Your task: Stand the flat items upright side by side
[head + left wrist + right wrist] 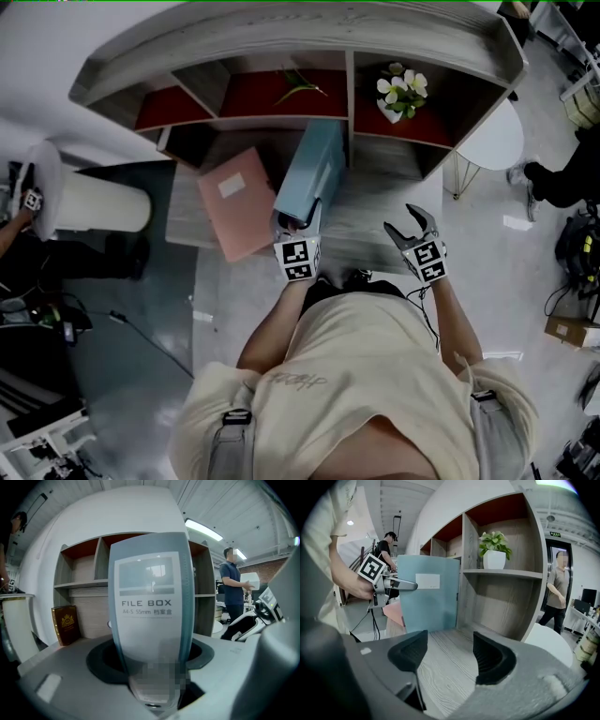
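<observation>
Blue file box (317,164), pink fldr (242,202)

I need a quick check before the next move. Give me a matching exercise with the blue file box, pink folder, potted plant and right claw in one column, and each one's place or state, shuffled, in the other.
Things:
1. blue file box
2. pink folder
3. potted plant
4. right claw

Place or state:
A. lying flat on the desk
B. in the right-hand compartment of the shelf unit
C. open, nothing between its jaws
D. upright, clamped in the left claw

Pairs: 1-D, 2-A, 3-B, 4-C
</observation>
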Available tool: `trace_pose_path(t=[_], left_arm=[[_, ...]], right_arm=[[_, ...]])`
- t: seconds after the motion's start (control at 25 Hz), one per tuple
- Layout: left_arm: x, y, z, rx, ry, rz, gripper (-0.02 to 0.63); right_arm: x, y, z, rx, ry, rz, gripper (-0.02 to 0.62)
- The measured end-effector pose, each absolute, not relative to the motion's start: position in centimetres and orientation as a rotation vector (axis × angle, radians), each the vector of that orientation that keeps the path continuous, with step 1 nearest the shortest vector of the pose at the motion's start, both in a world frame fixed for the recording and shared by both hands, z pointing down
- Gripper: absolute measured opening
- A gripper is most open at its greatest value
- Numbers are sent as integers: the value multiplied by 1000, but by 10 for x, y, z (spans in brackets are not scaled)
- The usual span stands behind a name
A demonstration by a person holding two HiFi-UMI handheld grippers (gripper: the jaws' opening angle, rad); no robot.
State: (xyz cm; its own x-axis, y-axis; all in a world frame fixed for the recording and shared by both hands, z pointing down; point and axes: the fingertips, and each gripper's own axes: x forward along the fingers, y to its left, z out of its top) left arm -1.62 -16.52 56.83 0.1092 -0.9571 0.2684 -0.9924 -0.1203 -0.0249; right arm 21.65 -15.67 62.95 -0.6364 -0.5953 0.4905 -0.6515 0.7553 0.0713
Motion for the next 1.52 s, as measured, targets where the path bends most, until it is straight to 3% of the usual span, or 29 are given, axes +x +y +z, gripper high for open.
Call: trace_pose_path(t=[1.16, 1.52], left_arm=[[43, -251, 561, 2155, -1970, 327, 302], [48, -246, 564, 2198, -1835, 338, 363]], right_arm=[[216, -193, 654, 920, -2505, 294, 307], [205, -195, 659, 911, -2492, 307, 307]])
